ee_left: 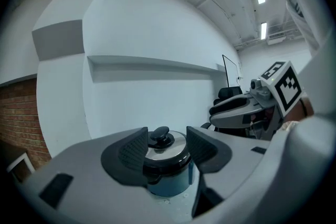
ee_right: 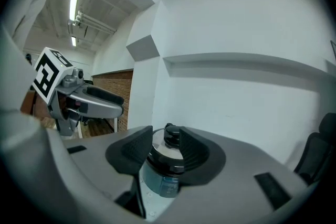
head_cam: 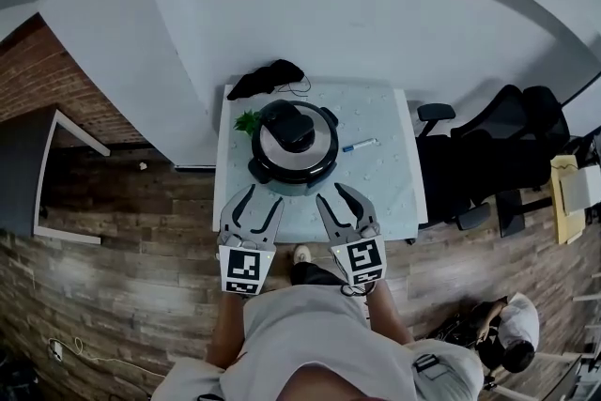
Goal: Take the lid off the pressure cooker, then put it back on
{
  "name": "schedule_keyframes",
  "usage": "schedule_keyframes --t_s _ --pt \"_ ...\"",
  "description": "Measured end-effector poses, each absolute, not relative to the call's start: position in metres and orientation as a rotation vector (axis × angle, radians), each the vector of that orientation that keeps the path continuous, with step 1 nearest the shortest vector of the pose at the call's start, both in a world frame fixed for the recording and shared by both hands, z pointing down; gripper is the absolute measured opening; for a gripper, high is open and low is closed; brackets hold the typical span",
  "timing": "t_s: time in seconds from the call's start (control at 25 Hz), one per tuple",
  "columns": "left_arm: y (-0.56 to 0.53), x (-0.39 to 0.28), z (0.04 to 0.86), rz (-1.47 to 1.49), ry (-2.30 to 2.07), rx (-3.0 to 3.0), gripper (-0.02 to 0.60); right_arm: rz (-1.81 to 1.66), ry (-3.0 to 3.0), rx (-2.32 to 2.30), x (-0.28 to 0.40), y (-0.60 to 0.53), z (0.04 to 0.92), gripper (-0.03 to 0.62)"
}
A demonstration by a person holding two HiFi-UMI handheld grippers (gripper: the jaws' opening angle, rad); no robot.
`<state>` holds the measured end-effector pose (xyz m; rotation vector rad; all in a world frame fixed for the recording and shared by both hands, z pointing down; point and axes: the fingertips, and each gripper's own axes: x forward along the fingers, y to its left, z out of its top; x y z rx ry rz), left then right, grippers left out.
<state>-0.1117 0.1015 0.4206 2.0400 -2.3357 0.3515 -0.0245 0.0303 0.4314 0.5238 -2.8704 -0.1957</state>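
Note:
A pressure cooker (head_cam: 293, 166) stands in the middle of the white table (head_cam: 390, 192), with its steel lid (head_cam: 317, 148) and black knob (head_cam: 290, 126) sitting on it. Both grippers hover over the table's near edge, short of the pot. My left gripper (head_cam: 263, 195) is open and holds nothing, and so is my right gripper (head_cam: 331, 192). In the left gripper view the cooker (ee_left: 169, 165) shows beyond my left gripper (ee_left: 167, 139), with the right gripper (ee_left: 252, 102) off to the side. In the right gripper view the cooker (ee_right: 164, 166) shows beyond my right gripper (ee_right: 164, 136).
A blue pen (head_cam: 359, 146) lies right of the pot. A small green plant (head_cam: 247, 121) and a black cloth with cable (head_cam: 268, 78) are at the table's far left corner. Black office chairs (head_cam: 498, 146) stand right of the table. A person (head_cam: 512, 324) is at lower right.

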Motion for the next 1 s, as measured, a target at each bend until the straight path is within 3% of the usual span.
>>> schedule_keyframes --t_s 1.0 --pt "-0.025 -0.146 0.439 0.557 -2.188 2.004 0.253 -0.085 -2.855 0.346 -0.062 -0.065 0.460 0.160"
